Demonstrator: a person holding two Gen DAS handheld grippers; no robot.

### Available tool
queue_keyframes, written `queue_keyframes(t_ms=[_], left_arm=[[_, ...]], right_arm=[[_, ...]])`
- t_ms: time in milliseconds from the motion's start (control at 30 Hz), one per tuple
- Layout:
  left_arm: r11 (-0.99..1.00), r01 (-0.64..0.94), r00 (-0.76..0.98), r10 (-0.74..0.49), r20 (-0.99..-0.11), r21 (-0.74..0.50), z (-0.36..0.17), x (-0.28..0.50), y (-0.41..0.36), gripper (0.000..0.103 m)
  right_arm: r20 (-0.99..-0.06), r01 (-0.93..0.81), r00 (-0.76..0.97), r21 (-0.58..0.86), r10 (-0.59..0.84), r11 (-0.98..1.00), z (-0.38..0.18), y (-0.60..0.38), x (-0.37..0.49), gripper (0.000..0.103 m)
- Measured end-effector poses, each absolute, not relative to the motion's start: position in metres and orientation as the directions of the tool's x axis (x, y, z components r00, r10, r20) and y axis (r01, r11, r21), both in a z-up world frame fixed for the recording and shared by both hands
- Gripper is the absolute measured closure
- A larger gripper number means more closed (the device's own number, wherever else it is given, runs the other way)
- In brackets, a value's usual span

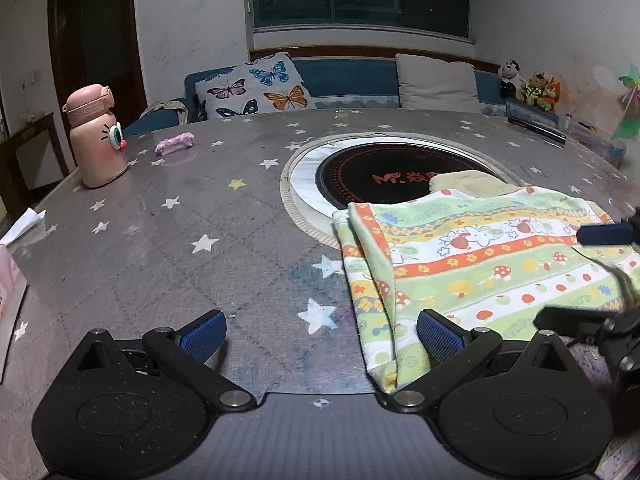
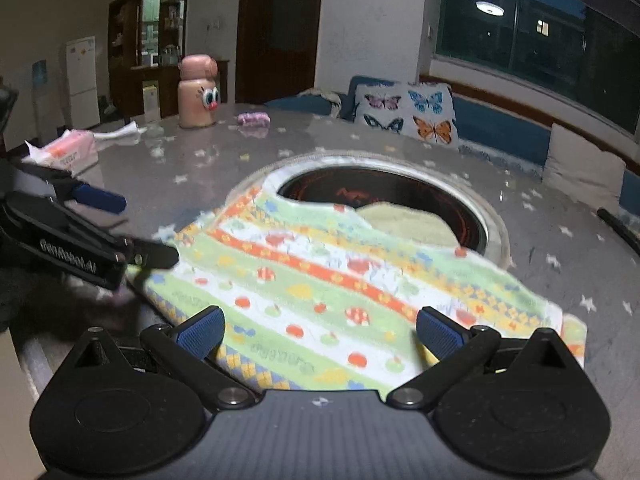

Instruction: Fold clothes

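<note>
A striped green, orange and white patterned garment [image 1: 480, 256] lies folded on the star-printed table, partly over the round black cooktop [image 1: 384, 178]; a plain cream cloth [image 1: 468, 182] lies behind it. My left gripper [image 1: 322, 330] is open and empty, at the garment's left edge. The right gripper [image 1: 600, 272] shows at the far right of the left wrist view. In the right wrist view my right gripper [image 2: 318, 330] is open and empty over the garment [image 2: 320, 272]. The left gripper [image 2: 100, 220] is at its left corner.
A pink pig bottle [image 1: 96, 140] and a small purple roll [image 1: 175, 144] stand at the far left of the table [image 1: 180, 248]. A tissue pack [image 2: 66, 152] lies near the left edge. A sofa with a butterfly cushion [image 1: 260, 88] is behind the table.
</note>
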State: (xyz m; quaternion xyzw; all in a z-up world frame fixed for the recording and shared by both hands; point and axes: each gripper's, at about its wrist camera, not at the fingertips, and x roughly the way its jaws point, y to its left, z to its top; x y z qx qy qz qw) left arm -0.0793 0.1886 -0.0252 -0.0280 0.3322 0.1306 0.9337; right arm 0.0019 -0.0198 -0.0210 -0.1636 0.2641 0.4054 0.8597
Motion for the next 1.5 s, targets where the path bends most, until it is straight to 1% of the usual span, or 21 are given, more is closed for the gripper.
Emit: queue_keyframes(t_ms=[200,367,467,567,733,833,900,1100,1333,1400,1467,1500], left_arm=[[0.963,-0.267,0.746,0.225,-0.627,0.028,-0.022,-0.081,0.192,0.000],[0.960,-0.279,0.748,0.238,-0.620,0.032,-0.020,-0.083,0.197,0.000],[0.959,-0.283,0.740,0.237,-0.629,0.028,-0.022,-0.083,0.199,0.000],[0.956,-0.293,0.739,0.239,-0.630,0.018,-0.021,-0.084,0.203,0.000],[0.952,-0.307,0.742,0.236,-0.628,-0.005,-0.018,-0.082,0.208,0.000],[0.951,-0.309,0.742,0.233,-0.628,-0.012,-0.017,-0.078,0.209,0.000],[0.948,-0.319,0.741,0.237,-0.628,-0.018,-0.016,-0.076,0.212,0.000],[0.933,-0.355,0.742,0.243,-0.624,-0.059,-0.010,-0.074,0.226,0.000],[0.916,-0.378,0.734,0.209,-0.646,-0.133,-0.008,-0.072,0.233,0.000],[0.914,-0.375,0.735,0.191,-0.650,-0.157,-0.008,-0.071,0.234,0.000],[0.909,-0.371,0.737,0.166,-0.655,-0.187,-0.008,-0.071,0.234,0.000],[0.907,-0.369,0.738,0.152,-0.657,-0.204,-0.008,-0.071,0.235,0.000]], right_arm=[[-0.601,-0.811,0.496,-0.062,0.627,0.582,-0.028,-0.004,-0.001,0.000],[-0.573,-0.825,0.510,-0.115,0.641,0.553,-0.020,0.003,-0.010,0.000],[-0.601,-0.836,0.485,-0.105,0.635,0.539,-0.027,0.009,-0.010,0.000],[-0.601,-0.842,0.478,-0.104,0.641,0.530,-0.025,0.009,-0.009,0.000],[-0.582,-0.833,0.499,-0.115,0.642,0.542,-0.018,0.009,-0.007,0.000],[-0.622,-0.835,0.466,-0.073,0.630,0.546,-0.024,0.010,0.004,0.000],[-0.623,-0.837,0.458,-0.063,0.634,0.543,-0.024,0.009,0.004,0.000],[-0.617,-0.893,0.405,-0.108,0.675,0.437,-0.014,0.015,-0.014,0.001],[-0.638,-0.942,0.334,-0.191,0.694,0.278,-0.018,0.041,-0.044,0.023],[-0.648,-0.946,0.322,-0.201,0.690,0.253,-0.020,0.049,-0.049,0.026],[-0.653,-0.950,0.312,-0.211,0.690,0.230,-0.022,0.054,-0.052,0.039],[-0.654,-0.952,0.307,-0.216,0.691,0.218,-0.022,0.056,-0.054,0.040]])
